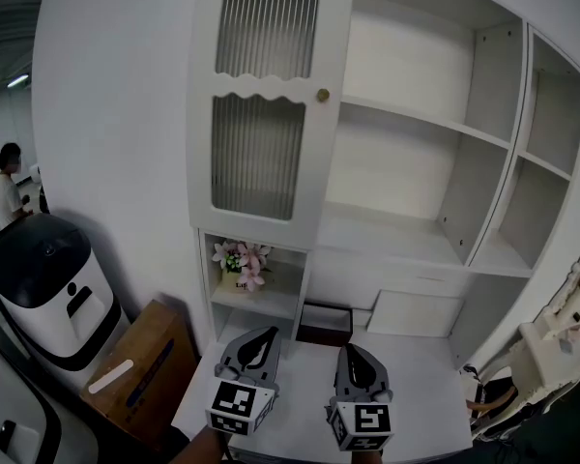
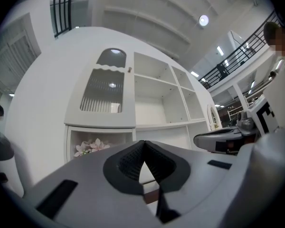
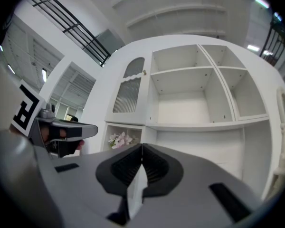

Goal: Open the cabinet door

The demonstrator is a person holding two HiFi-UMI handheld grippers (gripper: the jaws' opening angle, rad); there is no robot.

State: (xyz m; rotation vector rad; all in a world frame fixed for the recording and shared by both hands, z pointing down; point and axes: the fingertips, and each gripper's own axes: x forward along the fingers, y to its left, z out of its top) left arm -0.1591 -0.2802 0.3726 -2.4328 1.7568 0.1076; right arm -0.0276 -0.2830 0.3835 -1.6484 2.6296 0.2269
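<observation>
**Closed grippers face white cabinet**

The left gripper (image 1: 261,341) hovers over the white counter (image 1: 300,380), its jaws pressed together and holding nothing. Up ahead, the ribbed-glass cabinet door (image 1: 261,104), with a brass knob (image 1: 322,95) at its right edge, sits above a niche of pink flowers (image 1: 242,262). The right gripper (image 1: 356,356) is alongside, its jaws also closed and empty.
</observation>
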